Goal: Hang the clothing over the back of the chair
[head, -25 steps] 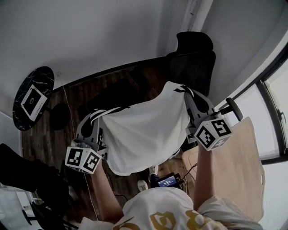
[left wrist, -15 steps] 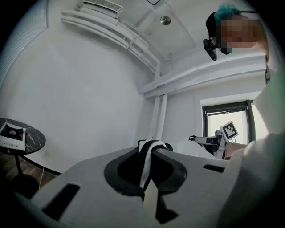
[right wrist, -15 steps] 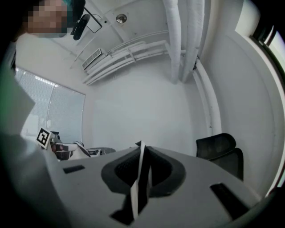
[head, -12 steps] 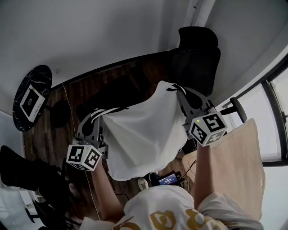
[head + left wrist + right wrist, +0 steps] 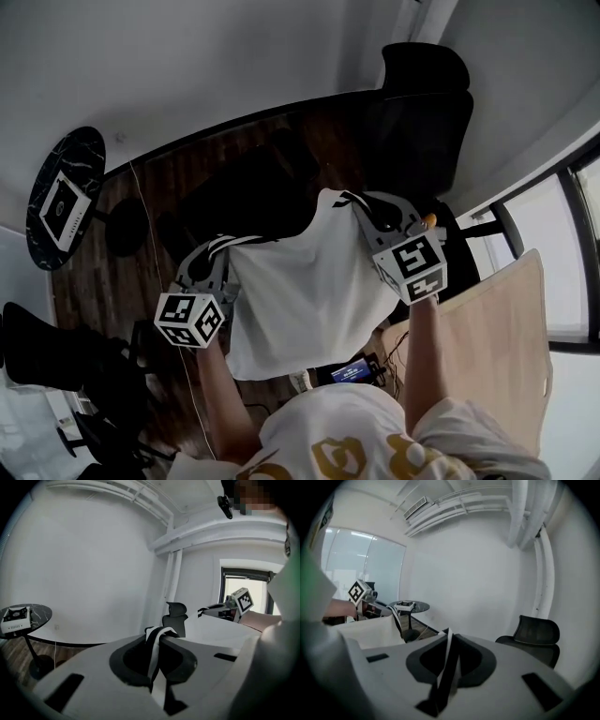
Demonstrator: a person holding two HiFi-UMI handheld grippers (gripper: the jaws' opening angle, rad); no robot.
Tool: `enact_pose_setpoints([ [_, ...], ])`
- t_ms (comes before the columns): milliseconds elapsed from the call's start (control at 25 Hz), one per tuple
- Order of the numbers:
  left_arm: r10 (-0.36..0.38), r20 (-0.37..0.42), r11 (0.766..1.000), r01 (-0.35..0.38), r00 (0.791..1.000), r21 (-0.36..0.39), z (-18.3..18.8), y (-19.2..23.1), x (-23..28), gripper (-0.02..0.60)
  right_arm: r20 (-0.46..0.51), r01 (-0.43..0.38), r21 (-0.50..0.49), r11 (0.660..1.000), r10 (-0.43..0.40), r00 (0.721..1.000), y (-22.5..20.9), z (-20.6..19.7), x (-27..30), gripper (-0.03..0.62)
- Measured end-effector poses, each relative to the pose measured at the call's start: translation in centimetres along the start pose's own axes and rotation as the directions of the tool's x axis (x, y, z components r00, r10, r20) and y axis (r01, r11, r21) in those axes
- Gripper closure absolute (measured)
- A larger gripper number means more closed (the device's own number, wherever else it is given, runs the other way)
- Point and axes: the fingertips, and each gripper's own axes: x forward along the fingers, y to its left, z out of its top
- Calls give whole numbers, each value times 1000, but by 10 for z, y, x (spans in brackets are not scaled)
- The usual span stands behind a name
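A white garment with black-and-white striped trim hangs spread between my two grippers, in front of the black office chair. My left gripper is shut on the trim at the garment's left corner. In the left gripper view the striped trim is pinched in the jaws, with the chair beyond. My right gripper holds the right corner, close to the chair's back. Its jaws have just been opening a little, and the trim still lies pinched between them. The chair stands to its right.
A round black marble side table carrying a white device stands far left on the dark wood floor. A pale wooden panel and a window are on the right. Black gear sits lower left, and a small lit screen lies near my feet.
Both grippers have sunk with the garment stretched between them. The right one has moved nearer to the chair's back.
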Motion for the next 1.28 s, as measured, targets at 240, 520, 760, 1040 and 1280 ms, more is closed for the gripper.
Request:
enact_pose_setpoints([
  [240,-35,-182,999,42,983,35,-54,-6,19,551,-150,-70,-123,990,52,987,12,-38,20,554],
  [520,-101,-341,991,124,935,47,-105,-21,30,551,-193,-110,-96,989,90,977,15,-57,23,551],
  [760,-178,-539,960,267,823,90,-161,-52,30,551,-210,-113,-75,991,96,973,15,-62,22,551],
  [1040,-157,-529,968,237,834,87,-159,-40,22,551,-208,-101,-68,993,85,974,19,-60,23,553],
  [1280,-119,-487,975,195,865,109,-144,-34,16,528,-172,-71,-43,997,63,983,18,-58,17,547],
])
